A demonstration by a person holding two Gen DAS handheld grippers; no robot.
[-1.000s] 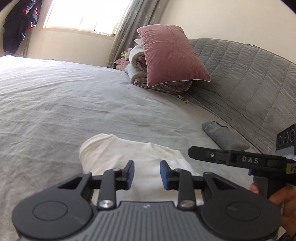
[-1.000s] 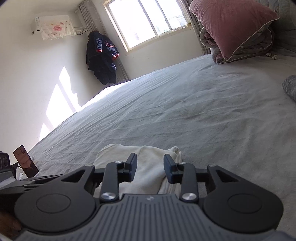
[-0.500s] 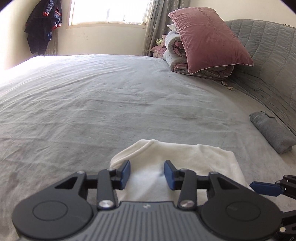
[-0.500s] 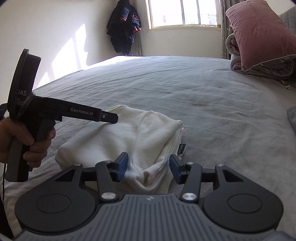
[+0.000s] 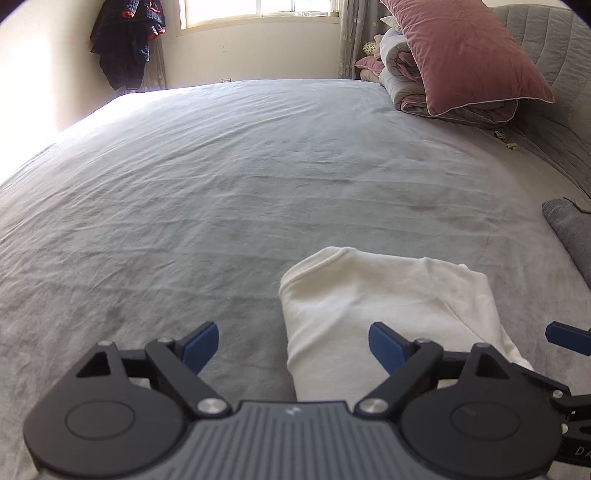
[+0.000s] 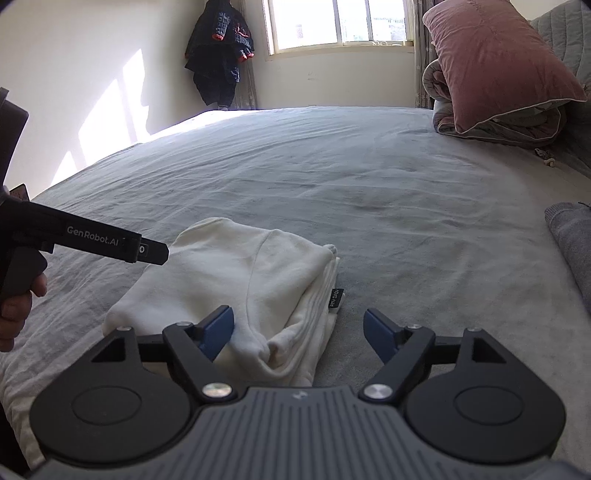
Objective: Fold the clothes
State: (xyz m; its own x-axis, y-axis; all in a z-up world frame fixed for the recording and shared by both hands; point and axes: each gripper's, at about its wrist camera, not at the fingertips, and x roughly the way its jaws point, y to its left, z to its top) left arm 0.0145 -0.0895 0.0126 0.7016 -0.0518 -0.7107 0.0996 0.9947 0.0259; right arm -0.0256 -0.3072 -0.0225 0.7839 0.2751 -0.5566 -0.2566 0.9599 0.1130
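Note:
A folded white garment (image 5: 384, 306) (image 6: 240, 288) lies flat on the grey bed sheet (image 5: 221, 192) (image 6: 388, 177), near its front edge. My left gripper (image 5: 293, 345) hovers over the garment's left edge; its jaws are opening, wide apart, and the pads press on nothing. My right gripper (image 6: 299, 330) hangs over the garment's near right corner, jaws likewise opening with nothing pinched. In the right wrist view the left gripper's body (image 6: 96, 240) reaches in from the left, held by a hand (image 6: 18, 310). A blue fingertip (image 5: 565, 338) of the right gripper shows at the left view's right edge.
A folded grey garment (image 5: 572, 232) (image 6: 572, 243) lies to the right on the bed. A pink pillow (image 5: 465, 51) (image 6: 495, 62) rests on a rolled quilt (image 5: 406, 88) by the padded headboard (image 5: 554, 55). A dark jacket (image 5: 125, 44) (image 6: 218, 55) hangs beside the window (image 6: 340, 22).
Both grippers' jaws have spread from nearly closed to wide apart. The left view has swung and tipped, so the white garment now sits right of centre. The right view has levelled out.

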